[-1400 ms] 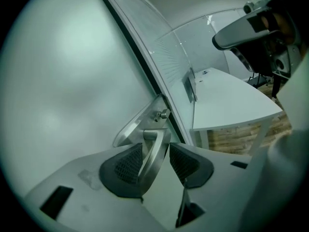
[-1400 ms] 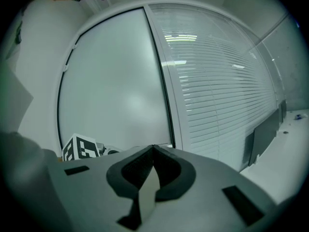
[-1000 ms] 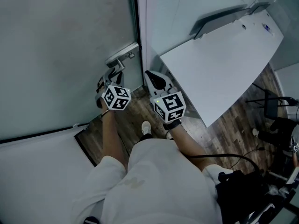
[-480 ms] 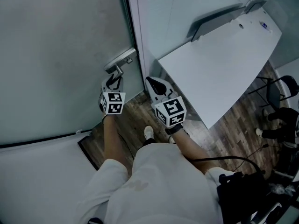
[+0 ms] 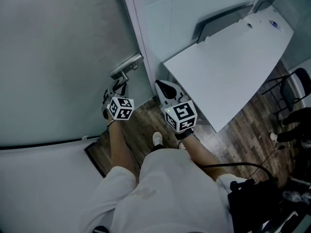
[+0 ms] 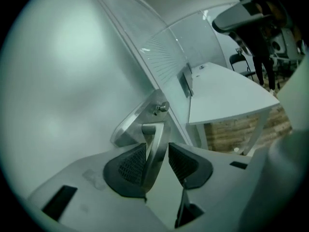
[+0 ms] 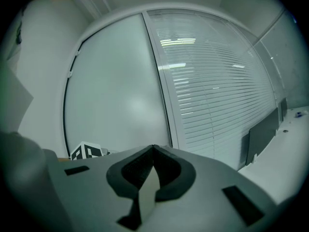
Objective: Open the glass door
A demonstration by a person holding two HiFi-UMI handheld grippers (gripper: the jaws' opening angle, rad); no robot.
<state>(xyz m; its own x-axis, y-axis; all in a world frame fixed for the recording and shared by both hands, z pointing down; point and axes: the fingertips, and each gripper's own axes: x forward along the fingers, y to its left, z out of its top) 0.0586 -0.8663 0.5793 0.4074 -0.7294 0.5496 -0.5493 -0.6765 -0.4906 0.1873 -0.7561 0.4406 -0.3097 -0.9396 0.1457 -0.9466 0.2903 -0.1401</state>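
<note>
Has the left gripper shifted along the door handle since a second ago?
No. The left gripper still sits just below the handle plate, closed on the lever.

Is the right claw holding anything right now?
No. In the right gripper view, the right claw has its jaws shut against each other with nothing between them.

Two grippers (image 5: 118,85) (image 5: 160,85), one glass door (image 5: 58,57), one metal handle (image 5: 126,65), one white table (image 5: 228,62)

Pale shirt (image 5: 160,193); black-and-white marker cubes (image 5: 181,116)
</note>
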